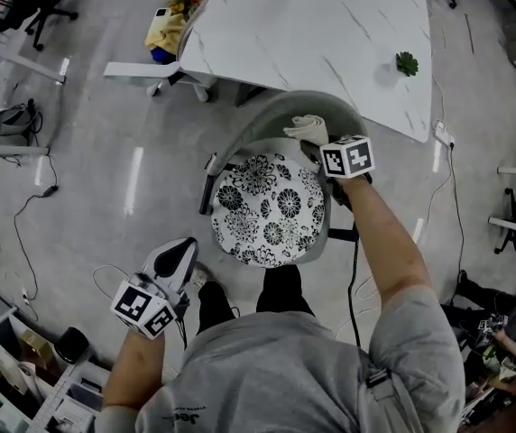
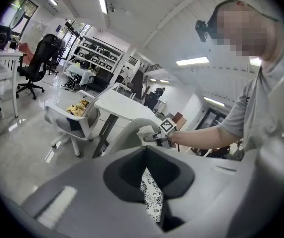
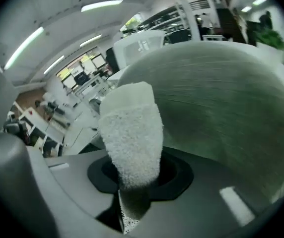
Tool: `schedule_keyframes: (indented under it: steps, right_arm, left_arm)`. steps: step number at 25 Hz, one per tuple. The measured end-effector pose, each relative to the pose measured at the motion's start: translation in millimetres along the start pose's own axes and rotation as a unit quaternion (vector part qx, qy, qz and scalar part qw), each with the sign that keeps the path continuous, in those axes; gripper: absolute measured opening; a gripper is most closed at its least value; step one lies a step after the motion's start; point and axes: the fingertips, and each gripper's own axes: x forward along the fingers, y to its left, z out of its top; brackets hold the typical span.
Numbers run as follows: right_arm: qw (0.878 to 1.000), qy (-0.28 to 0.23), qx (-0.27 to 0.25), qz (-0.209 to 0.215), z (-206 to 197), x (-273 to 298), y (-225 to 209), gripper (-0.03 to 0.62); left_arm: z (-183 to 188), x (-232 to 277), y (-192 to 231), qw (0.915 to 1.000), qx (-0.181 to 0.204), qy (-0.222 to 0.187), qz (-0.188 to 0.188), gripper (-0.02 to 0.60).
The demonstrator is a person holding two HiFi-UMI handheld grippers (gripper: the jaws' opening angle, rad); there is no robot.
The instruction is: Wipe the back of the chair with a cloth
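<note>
Right gripper [image 1: 319,144] clamped on nubby white terry cloth [image 1: 305,128], cloth against the curved, smooth grey chair back [image 1: 267,115] near its top rim. Round seat [image 1: 267,210]: black-and-white floral print. Left gripper [image 1: 175,258] jaws together, empty, apart from the chair.

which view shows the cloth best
The right gripper view: the cloth fills its centre, gripped by the right hand-held gripper at the chair back. The head view shows it small atop that back; the left gripper view, a distant pale scrap.

white cloth [image 3: 132,133], grey-green chair back [image 1: 276,106], black-and-white floral seat [image 1: 270,210], white grey-veined marble table [image 1: 312,34]
</note>
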Motion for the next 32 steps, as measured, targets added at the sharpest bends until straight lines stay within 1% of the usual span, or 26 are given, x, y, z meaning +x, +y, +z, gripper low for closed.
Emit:
schedule_keyframes:
  steps: [2,5,7,8,10,12,14,17,20,24,26,29,31,32]
  right_arm:
    - [0.996,0.037,-0.079,0.012,7,30,28,0.095]
    - [0.98,0.09,-0.175,0.031,8,72,63,0.095]
    - [0.969,0.121,-0.213,0.041,5,94,79,0.095]
    - [0.965,0.134,-0.222,0.043,3,103,83,0.095]
    - [0.963,0.15,-0.222,0.042,1,117,85,0.095]
    - [0.966,0.154,-0.202,0.038,3,127,81,0.095]
    - [0.973,0.15,-0.171,0.038,5,132,75,0.096]
    - [0.984,0.131,-0.113,0.045,6,136,72,0.097]
    - [0.99,0.117,-0.069,0.044,4,136,67,0.098]
    - [0.993,0.107,-0.037,0.019,5,131,45,0.098]
    - [0.995,0.095,-0.006,0.003,4,124,27,0.098]
    - [0.995,0.066,0.067,-0.024,1,106,-5,0.098]
    - [0.99,0.041,0.127,-0.045,-6,89,-30,0.098]
    - [0.985,0.028,0.158,-0.058,-12,79,-44,0.098]
  left_arm:
    - [-5,-7,6,1.0,-0.003,-0.002,0.004,0.057]
    - [-11,-18,17,0.9998,-0.011,-0.003,0.015,0.057]
    - [-16,-26,25,0.9996,-0.018,-0.004,0.022,0.057]
    - [-18,-29,28,0.9994,-0.022,-0.006,0.025,0.057]
    - [-19,-33,33,0.999,-0.03,-0.009,0.031,0.057]
    - [-19,-35,36,0.999,-0.029,-0.007,0.034,0.057]
    - [-18,-37,38,0.9989,-0.029,-0.006,0.036,0.057]
    - [-16,-39,43,0.9986,-0.032,-0.008,0.042,0.057]
    - [-14,-38,46,0.9986,-0.033,-0.007,0.042,0.057]
    - [-12,-32,43,0.9989,-0.03,-0.005,0.037,0.057]
    - [-11,-29,42,0.999,-0.028,-0.002,0.036,0.057]
    - [-9,-26,38,0.9992,-0.024,0.001,0.033,0.057]
    - [-6,-22,35,0.9993,-0.021,0.0,0.03,0.057]
    - [-4,-20,34,0.9994,-0.019,0.0,0.028,0.057]
